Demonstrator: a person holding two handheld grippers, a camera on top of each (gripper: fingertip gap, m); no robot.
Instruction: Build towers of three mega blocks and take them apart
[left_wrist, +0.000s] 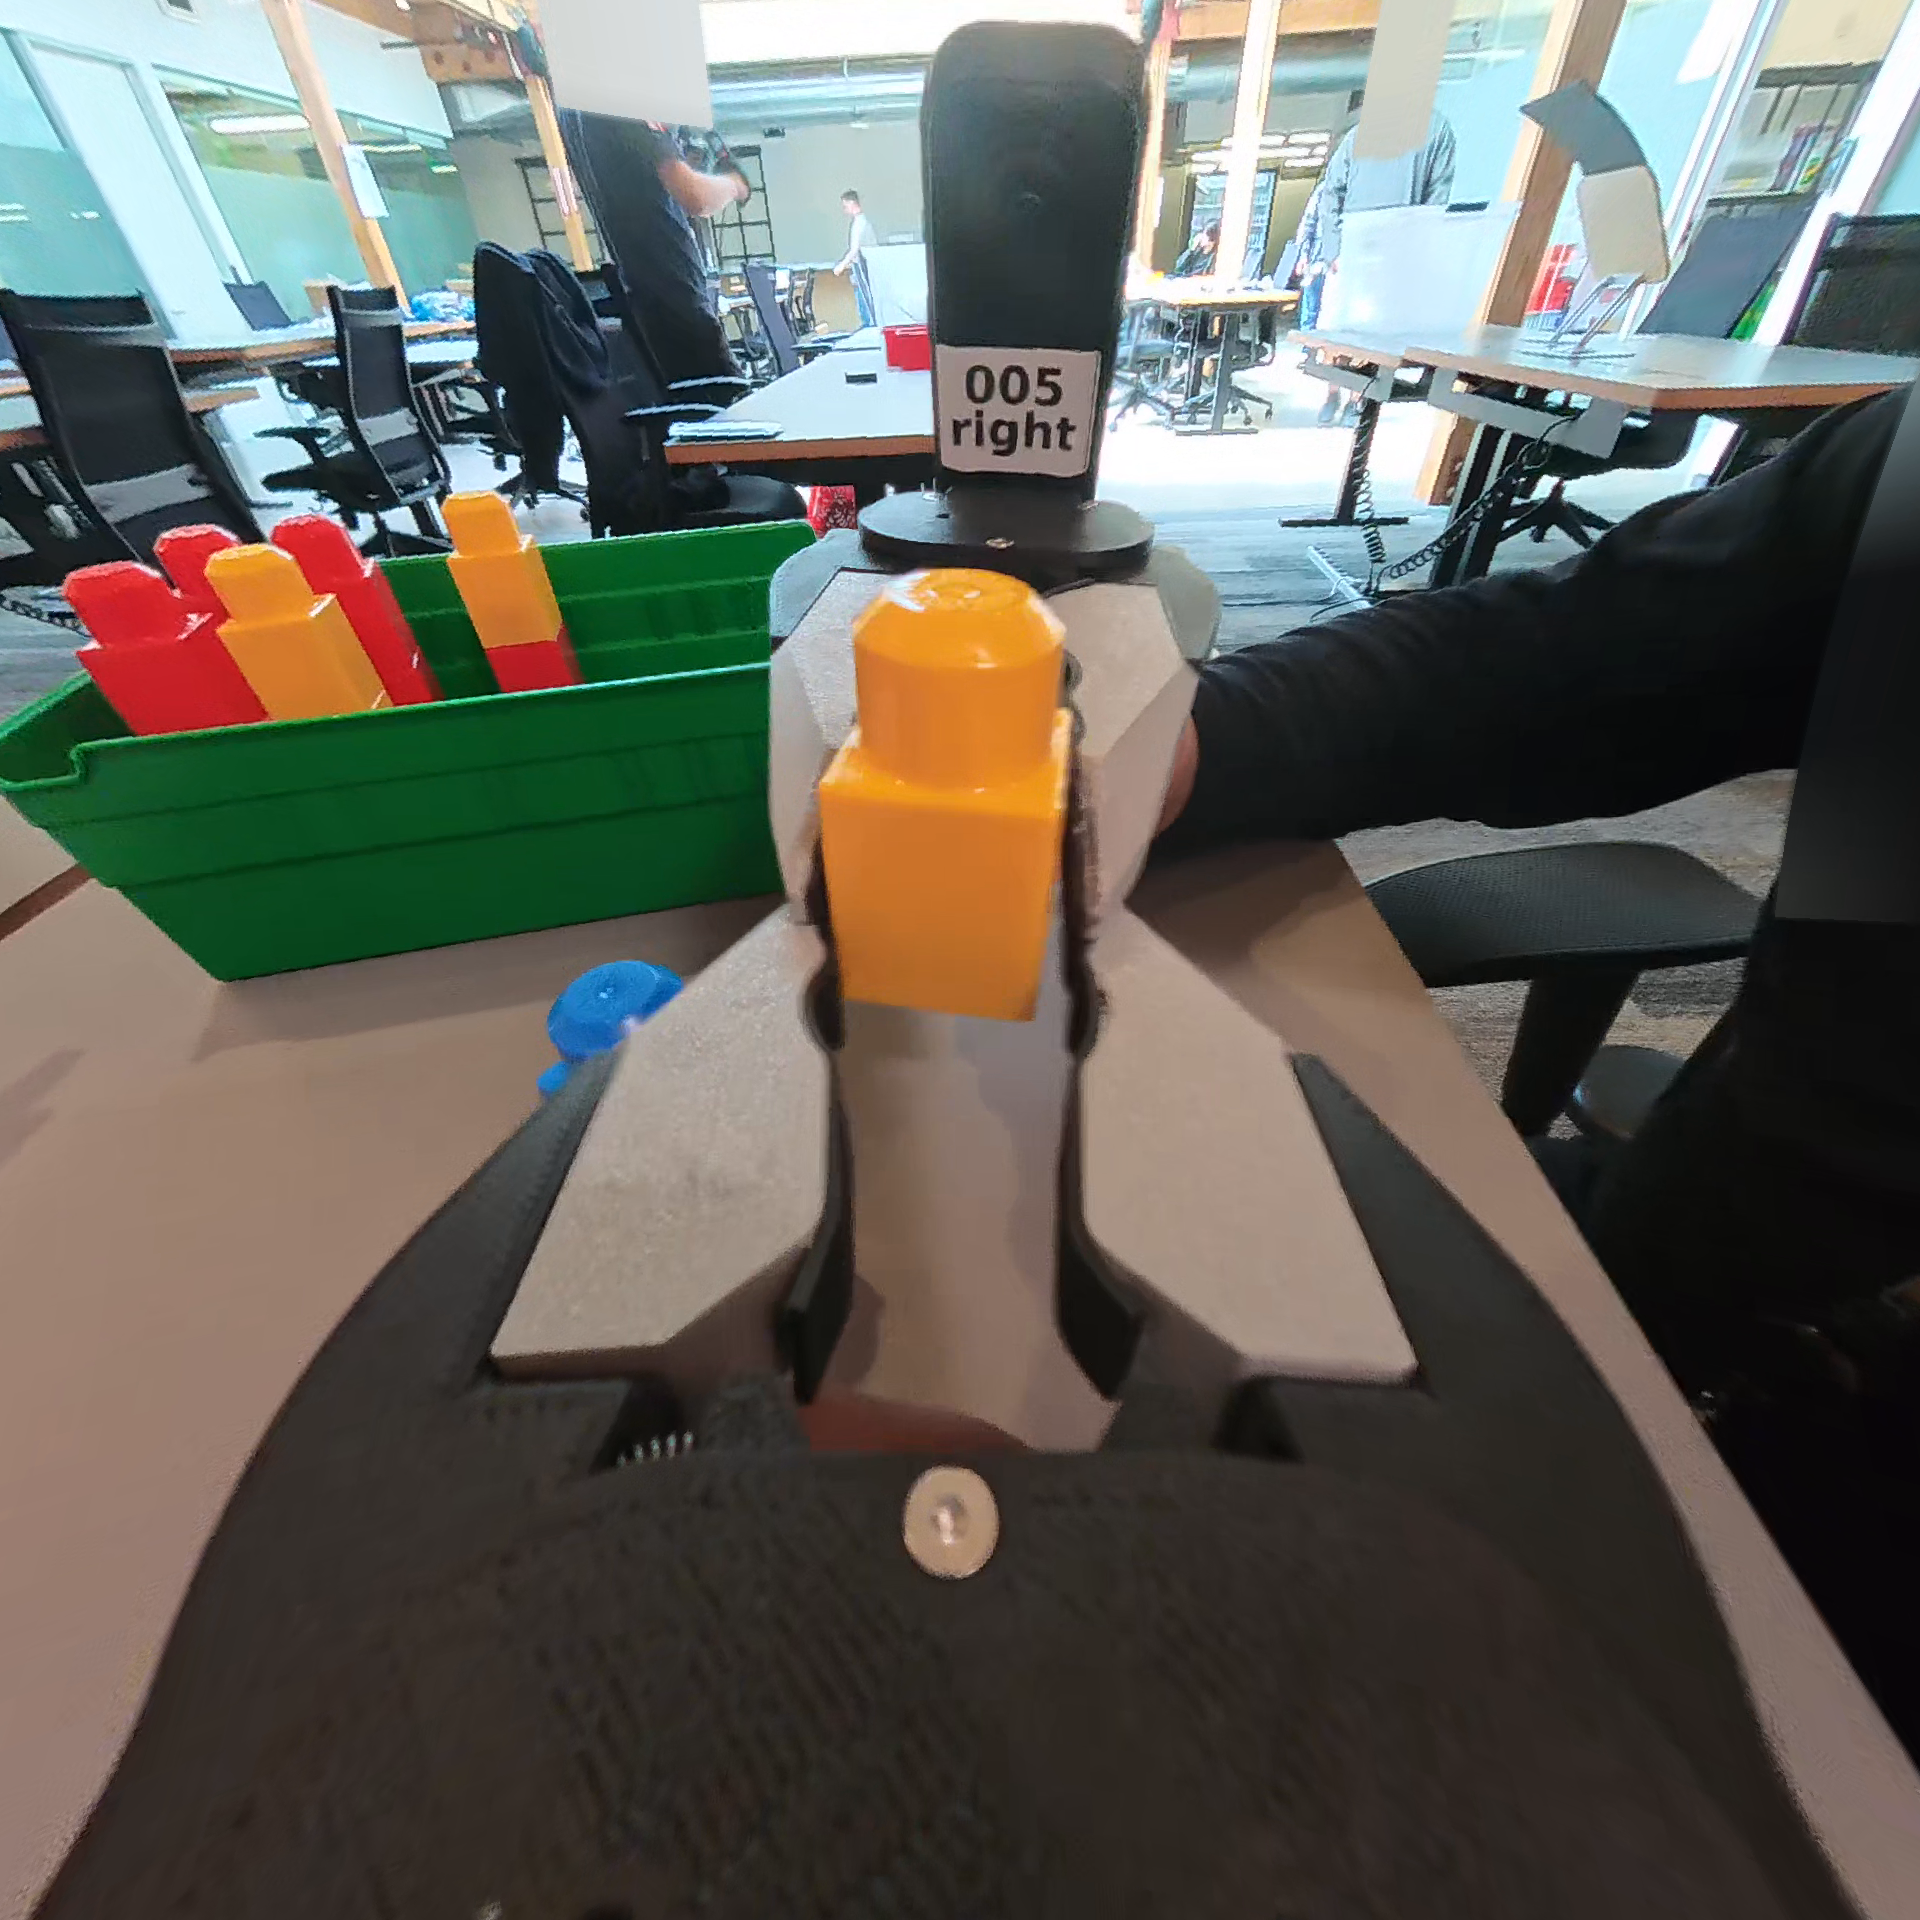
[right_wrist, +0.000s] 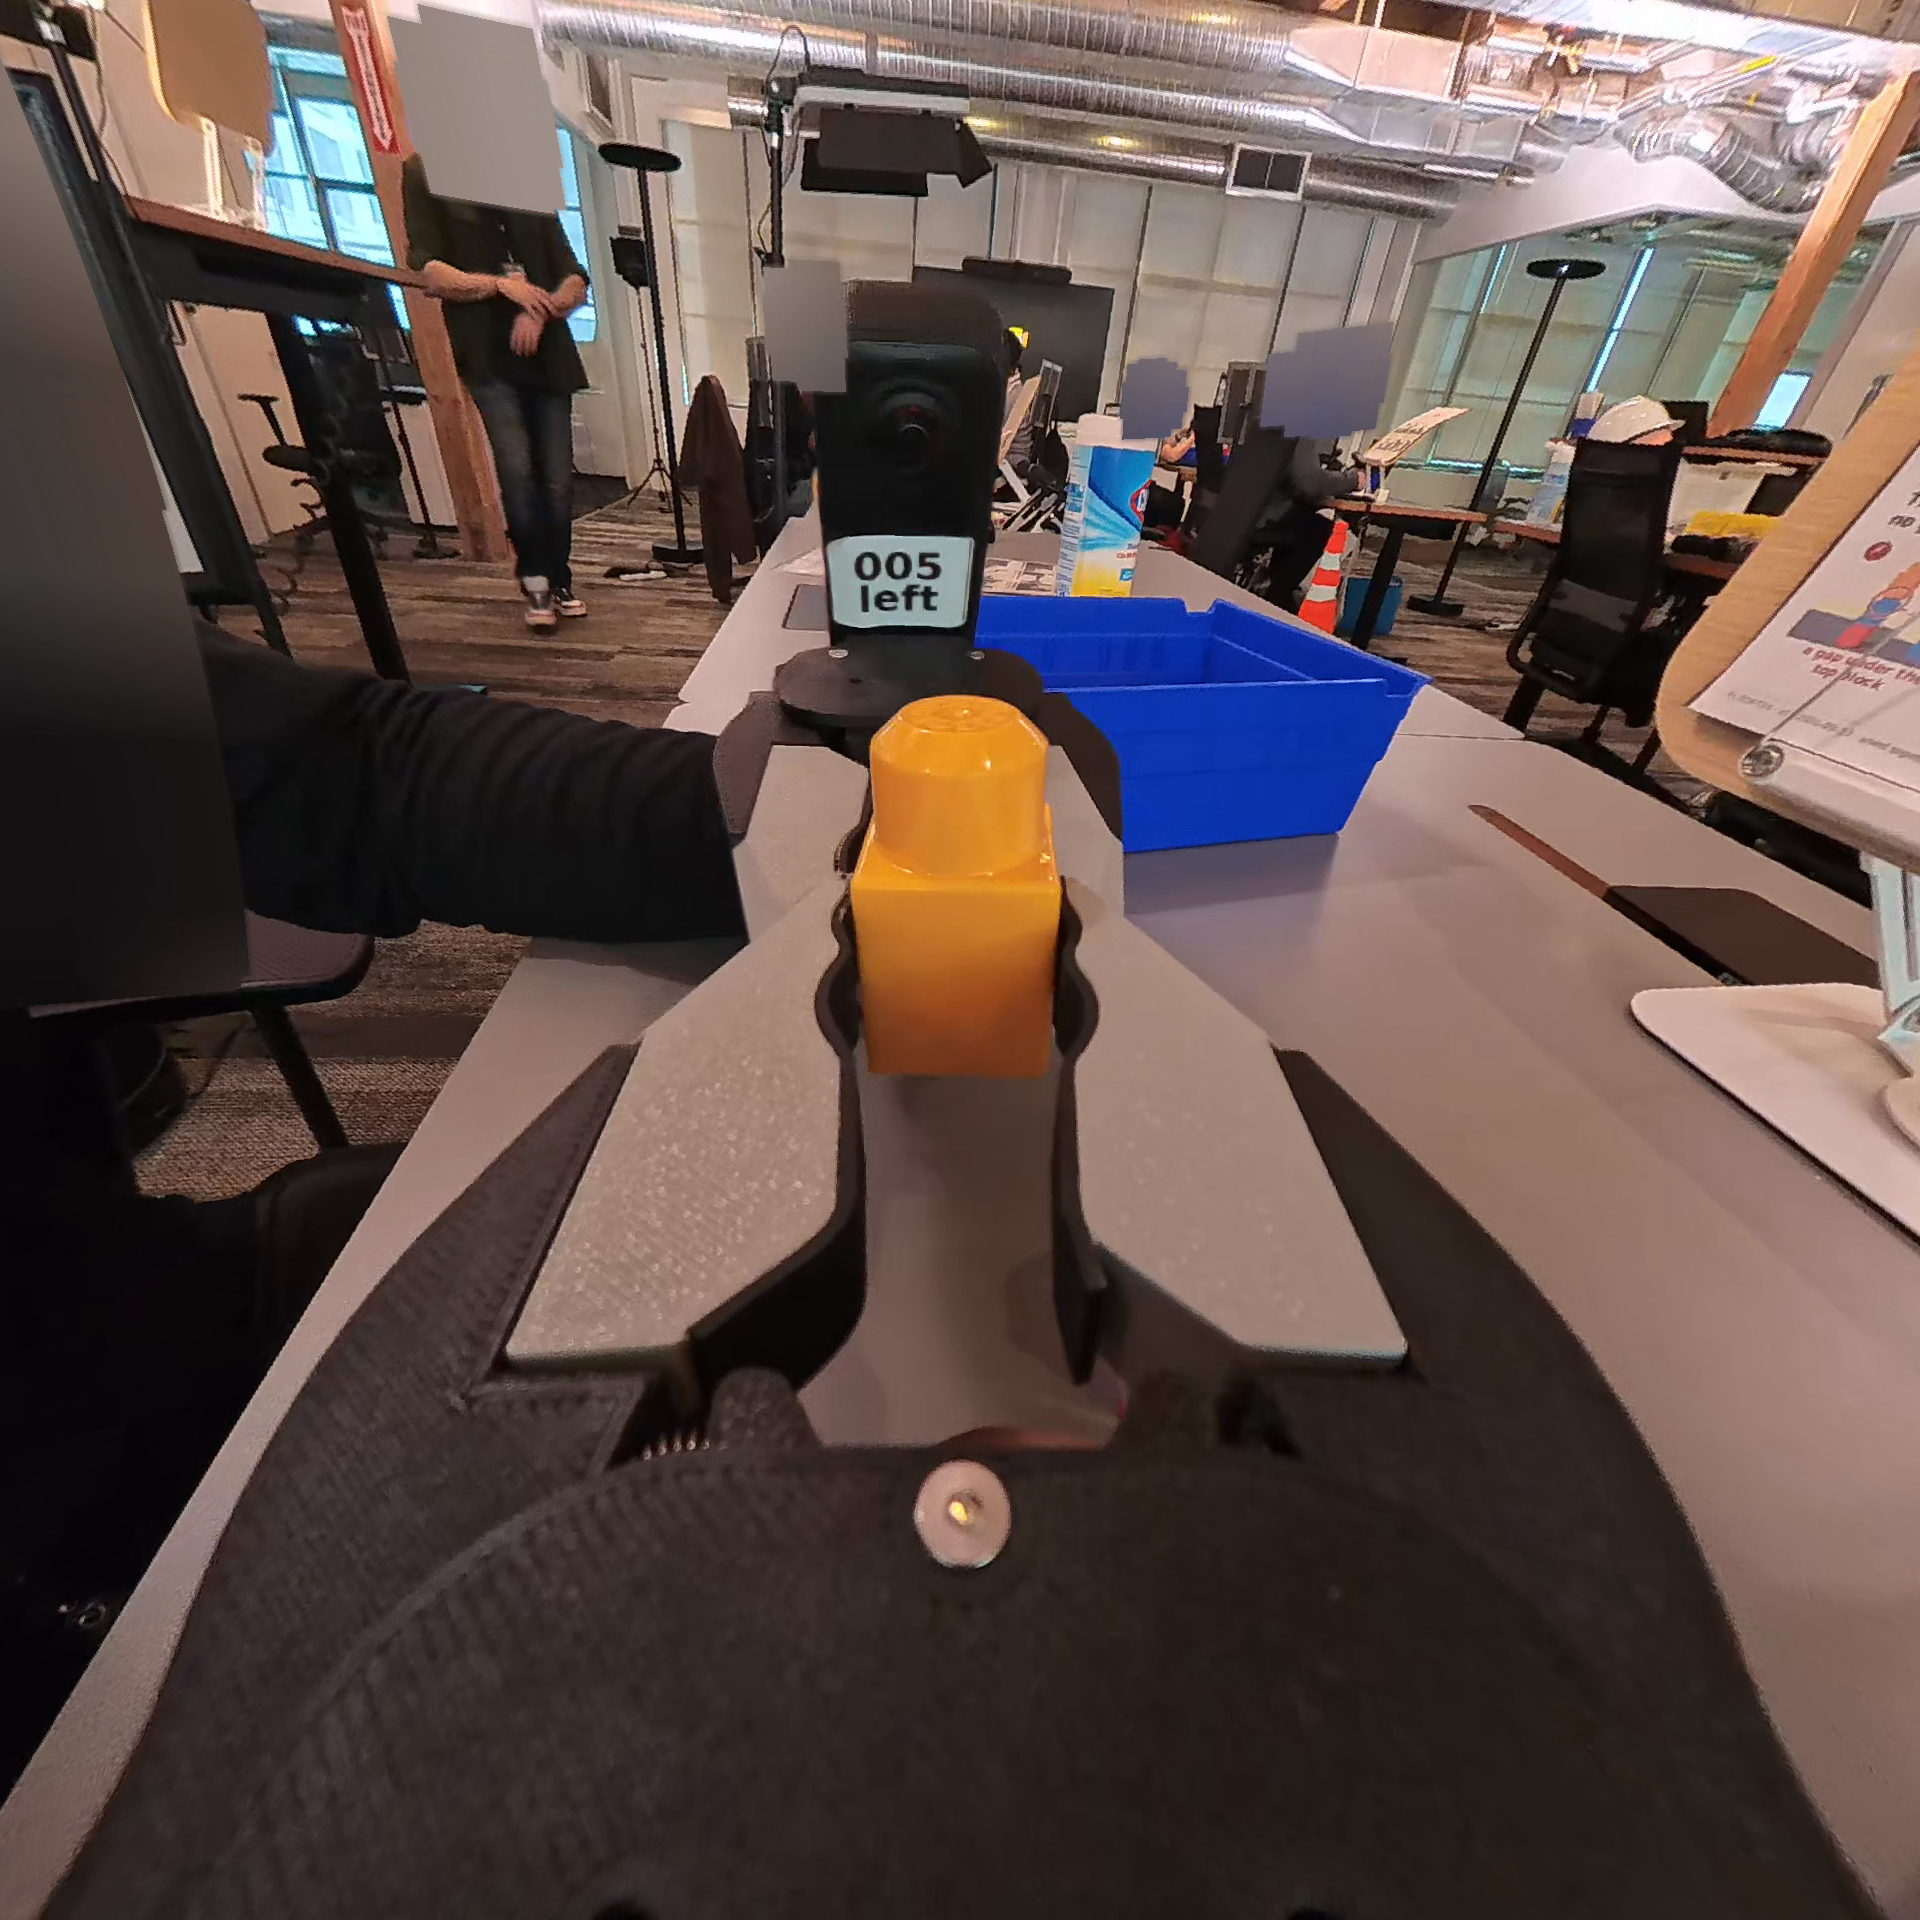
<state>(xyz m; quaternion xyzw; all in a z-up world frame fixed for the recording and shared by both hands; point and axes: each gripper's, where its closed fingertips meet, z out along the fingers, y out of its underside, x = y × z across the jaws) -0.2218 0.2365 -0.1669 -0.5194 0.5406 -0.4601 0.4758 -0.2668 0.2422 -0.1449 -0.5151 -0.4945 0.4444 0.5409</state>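
Left tool (left_wrist: 940, 997) and right tool (left_wrist: 935, 821) clamp orange block (left_wrist: 940, 831).

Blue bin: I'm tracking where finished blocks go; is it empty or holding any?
Empty, as far as visible: the blue bin shows only bare inner walls and dividers.

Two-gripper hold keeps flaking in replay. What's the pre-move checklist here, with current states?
1. Left gripper shut on the orange block: ok.
2. Right gripper shut on the same block from the opposite side: ok.
3. Orange block upright, stud on top: ok.
4. Orange block lifted off the table: looks ok in both views.
5. Blue block lying free on the table: cannot tell, as the left finger partly hides it.
6. Green bin stocked with red and orange blocks: ok.
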